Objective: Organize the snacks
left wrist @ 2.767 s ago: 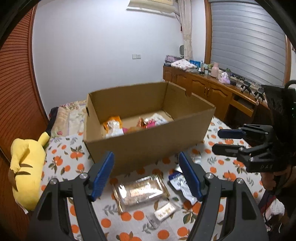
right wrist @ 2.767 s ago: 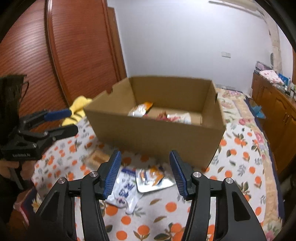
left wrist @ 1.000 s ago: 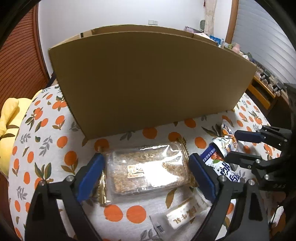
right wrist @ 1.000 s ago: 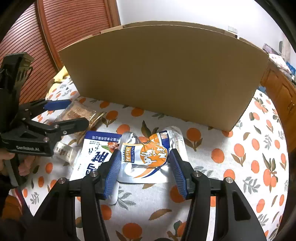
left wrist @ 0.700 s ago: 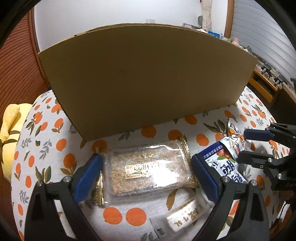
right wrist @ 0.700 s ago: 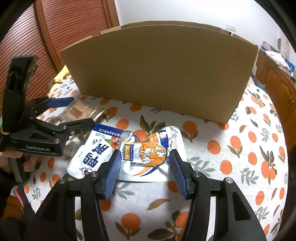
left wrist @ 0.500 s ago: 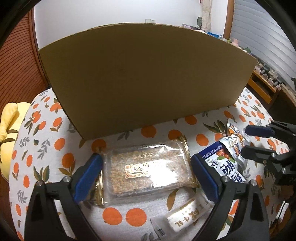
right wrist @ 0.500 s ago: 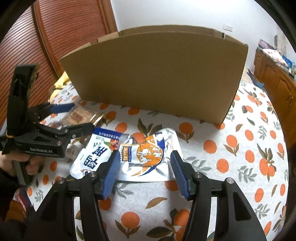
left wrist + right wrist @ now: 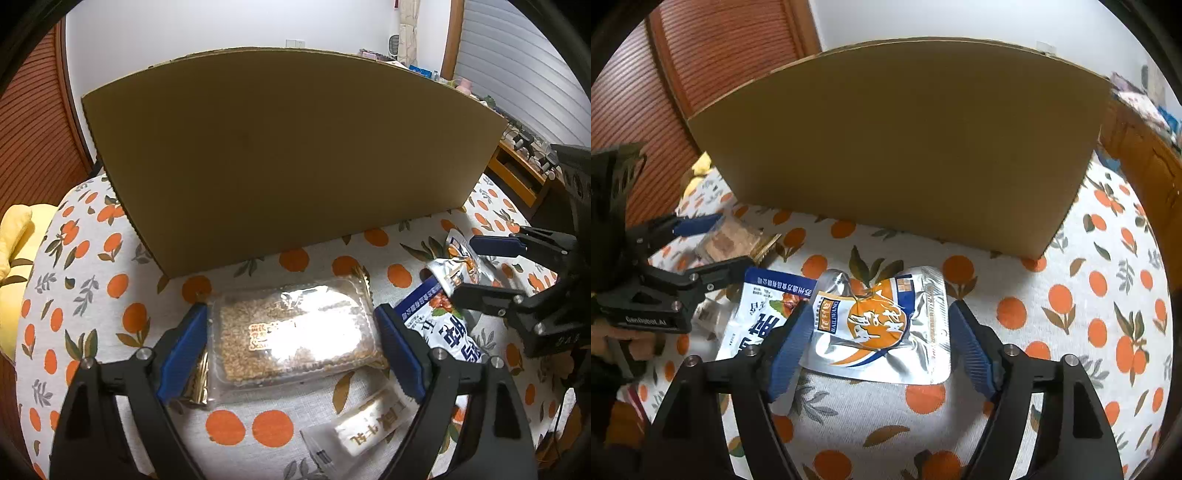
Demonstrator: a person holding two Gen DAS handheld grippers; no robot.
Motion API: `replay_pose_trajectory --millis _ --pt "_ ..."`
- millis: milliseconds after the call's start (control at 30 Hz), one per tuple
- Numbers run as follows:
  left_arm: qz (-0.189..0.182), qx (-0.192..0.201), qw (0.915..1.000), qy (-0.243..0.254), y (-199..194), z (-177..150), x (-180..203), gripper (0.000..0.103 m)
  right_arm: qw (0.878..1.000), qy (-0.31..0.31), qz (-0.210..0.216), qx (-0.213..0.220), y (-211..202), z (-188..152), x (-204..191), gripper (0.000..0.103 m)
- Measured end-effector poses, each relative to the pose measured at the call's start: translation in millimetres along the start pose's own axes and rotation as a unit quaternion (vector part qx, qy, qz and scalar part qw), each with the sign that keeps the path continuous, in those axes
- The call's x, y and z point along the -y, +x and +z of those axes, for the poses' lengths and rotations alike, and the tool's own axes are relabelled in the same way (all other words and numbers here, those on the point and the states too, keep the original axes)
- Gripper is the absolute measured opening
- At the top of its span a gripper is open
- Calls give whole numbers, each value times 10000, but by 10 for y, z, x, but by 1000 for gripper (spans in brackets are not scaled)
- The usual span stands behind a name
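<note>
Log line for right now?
left tongs: open astride sesame bar tray | right tongs: opening around silver pouch | box: behind

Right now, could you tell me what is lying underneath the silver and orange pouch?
The silver and orange pouch overlaps one edge of the blue and white packet; elsewhere it rests on the orange-print tablecloth. Anything beneath its middle is covered.

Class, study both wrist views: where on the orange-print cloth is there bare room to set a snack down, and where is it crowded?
Bare: the tablecloth right of the silver pouch, and the strip left of the sesame tray. Crowded: between both grippers, where the blue-white packet and white sachet lie.
</note>
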State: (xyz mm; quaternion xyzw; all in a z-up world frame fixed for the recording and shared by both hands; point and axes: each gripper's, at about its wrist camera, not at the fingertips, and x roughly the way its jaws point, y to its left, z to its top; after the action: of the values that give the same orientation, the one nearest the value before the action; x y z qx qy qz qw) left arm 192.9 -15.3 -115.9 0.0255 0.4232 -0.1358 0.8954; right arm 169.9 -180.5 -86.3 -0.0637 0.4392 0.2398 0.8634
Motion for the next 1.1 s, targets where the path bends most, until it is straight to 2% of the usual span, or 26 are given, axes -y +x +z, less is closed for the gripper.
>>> replay_pose_trajectory --millis 167,500,600,900,967,1033,1100 --pt "12 4 10000 25 0 5 3 87 9987 -171 -481 -19 88 22 -36 85" --pt "-45 25 10000 40 -83 -7 -39 82 9988 -201 -453 -61 79 11 -24 85" --pt "-112 54 9999 -49 -124 -2 -80 82 9987 -234 -443 -46 51 -13 -28 81" --pt "-169 165 9997 -92 -237 -5 -101 82 9999 -40 -125 30 -92 -68 104 55" --pt "-175 178 9996 -95 -252 -13 -100 82 10000 38 43 73 -140 -77 121 42" --pt "-186 194 9996 -105 -264 -20 -102 82 10000 -28 34 19 -148 -94 101 23" --pt "-198 196 9995 -113 -271 -31 -112 82 9999 -137 -40 31 -157 -119 52 21"
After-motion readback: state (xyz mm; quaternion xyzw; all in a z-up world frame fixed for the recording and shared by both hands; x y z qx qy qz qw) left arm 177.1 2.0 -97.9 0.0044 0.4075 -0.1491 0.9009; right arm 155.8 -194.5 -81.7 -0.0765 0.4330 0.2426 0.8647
